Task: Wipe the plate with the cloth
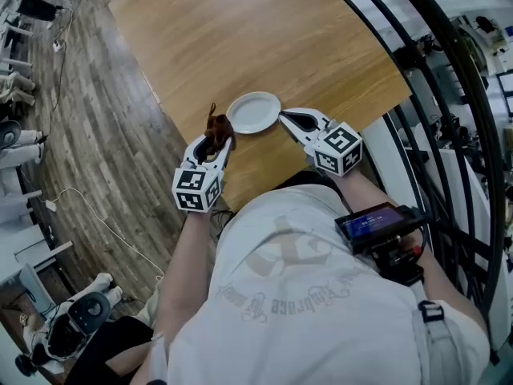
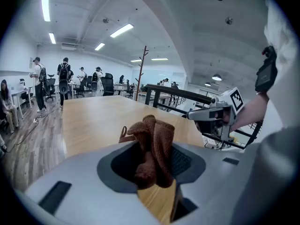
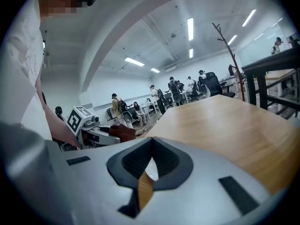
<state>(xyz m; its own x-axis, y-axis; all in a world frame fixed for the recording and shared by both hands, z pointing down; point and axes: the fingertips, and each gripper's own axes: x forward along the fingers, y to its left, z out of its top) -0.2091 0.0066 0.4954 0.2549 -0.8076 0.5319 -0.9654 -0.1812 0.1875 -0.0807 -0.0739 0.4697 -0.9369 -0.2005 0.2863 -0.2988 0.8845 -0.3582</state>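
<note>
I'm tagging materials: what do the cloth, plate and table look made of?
The cloth: brown terry-like fabric, matte, nubby pile, soft folds. The plate: white, smooth, evenly coloured; ceramic or plastic, unclear. The table: wood or wood-look laminate, matte, visible grain.

Plank floor (image 1: 104, 159), white walls (image 2: 16, 62), strip lights (image 2: 122, 30) overhead — black railing (image 2: 178, 93) alongside.

An open-plan office: beyond the far edge of the wooden bench (image 2: 93, 116), people (image 2: 64, 81) stand among black office chairs (image 2: 108, 81) under ceiling strip lights (image 2: 122, 30), near a coat stand (image 2: 140, 71), on plank flooring (image 1: 88, 135).
</note>
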